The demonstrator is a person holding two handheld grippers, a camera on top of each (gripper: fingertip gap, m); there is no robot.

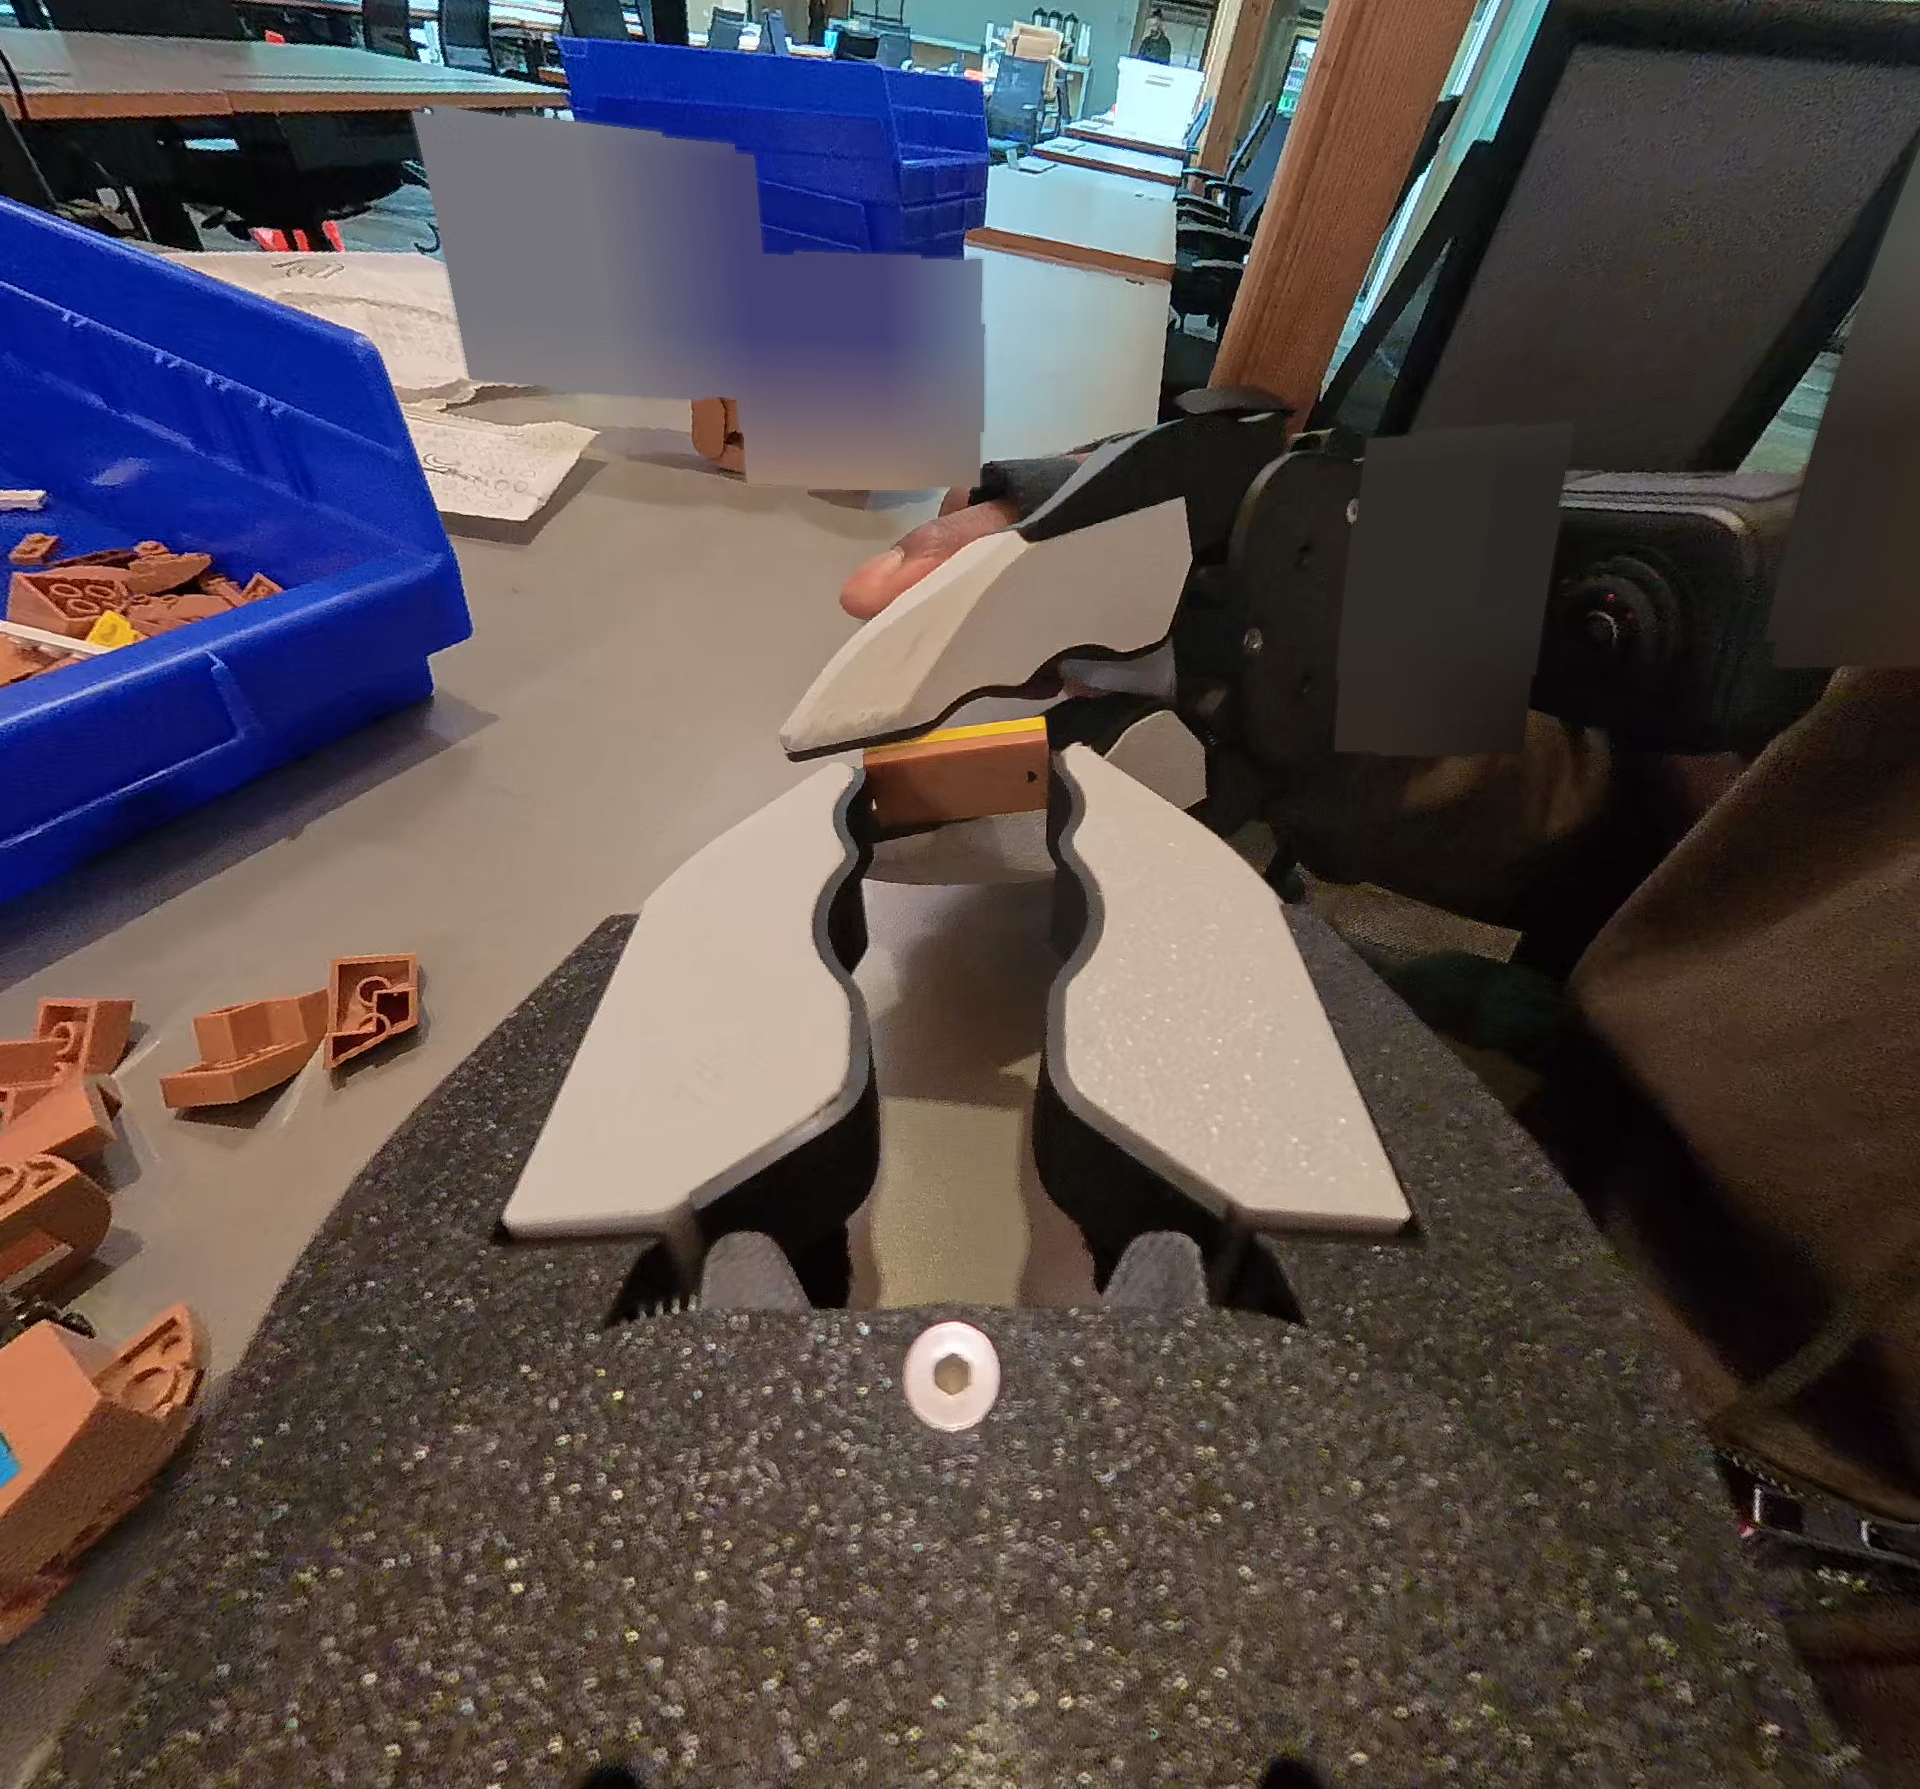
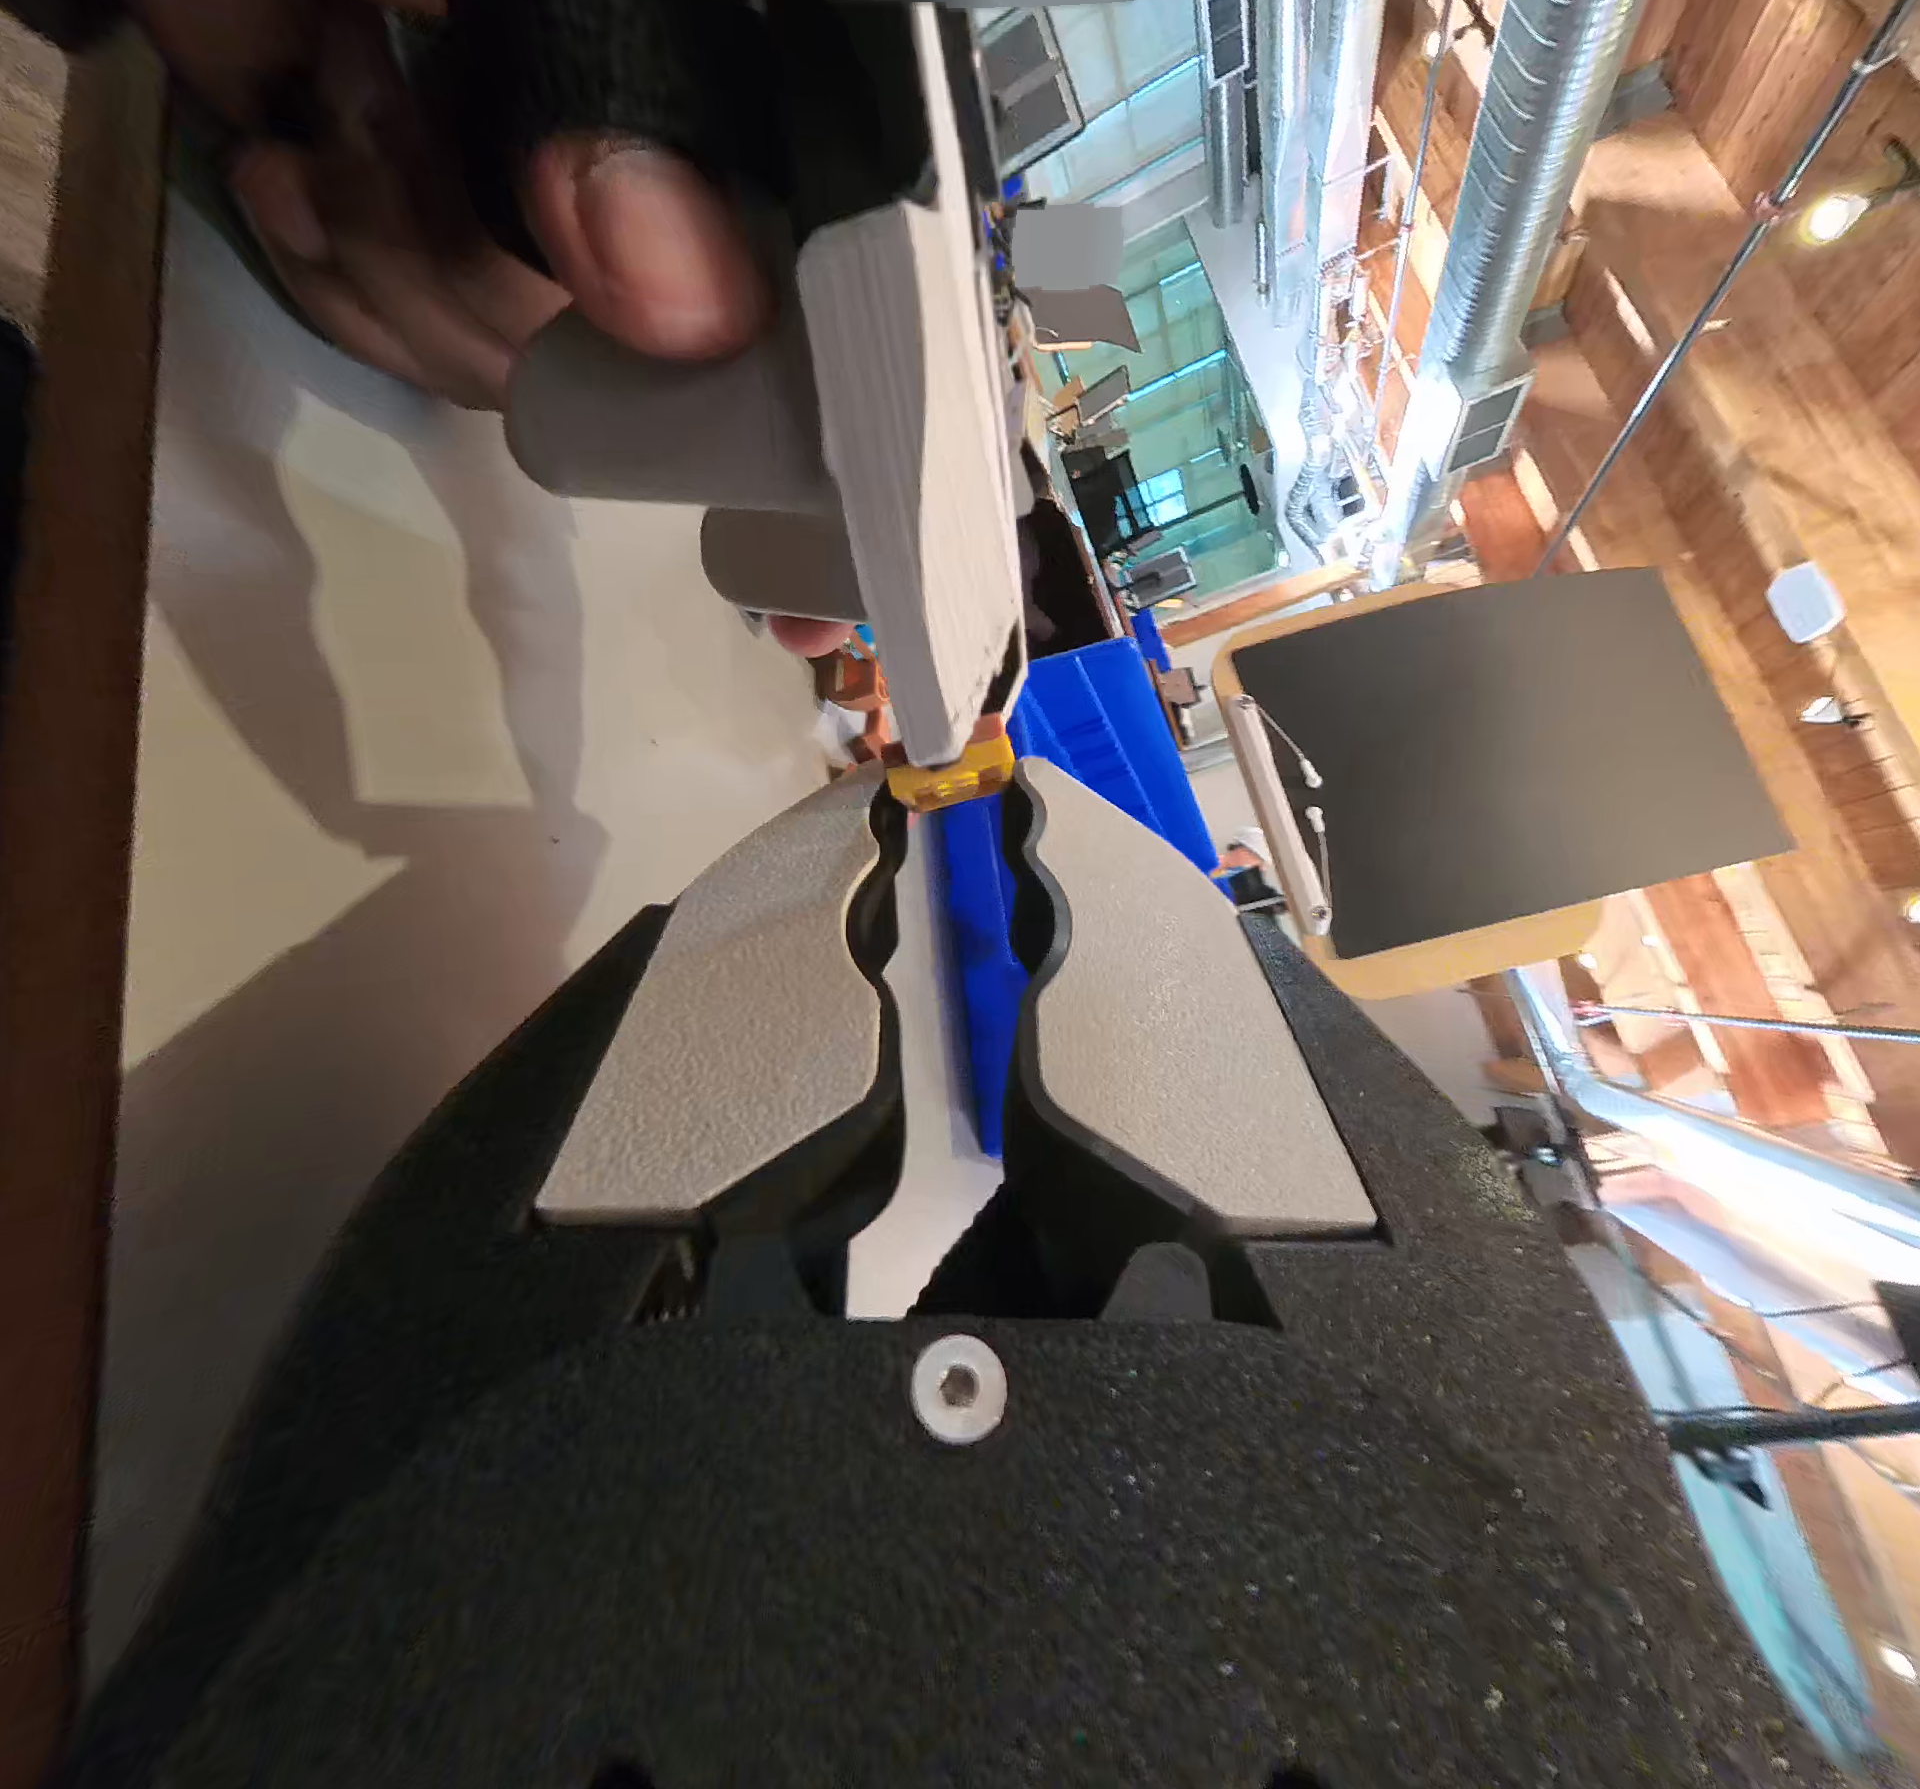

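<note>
Grey tabletop (image 1: pixel 644 659) in an open office carries a blue bin (image 1: pixel 208 534) of brown bricks at ten o'clock of the left gripper (image 1: pixel 958 783), with loose brown bricks (image 1: pixel 260 1033) at eight o'clock. Straight ahead at twelve o'clock, the left gripper's fingertips are clamped on the ends of a brown brick (image 1: pixel 951 785), its long axis running crosswise from nine to three o'clock. The right gripper (image 2: pixel 951 789) reaches in from two o'clock, rolled on its side, pinching a thin yellow plate (image 2: pixel 951 775) against the brick's top face.
</note>
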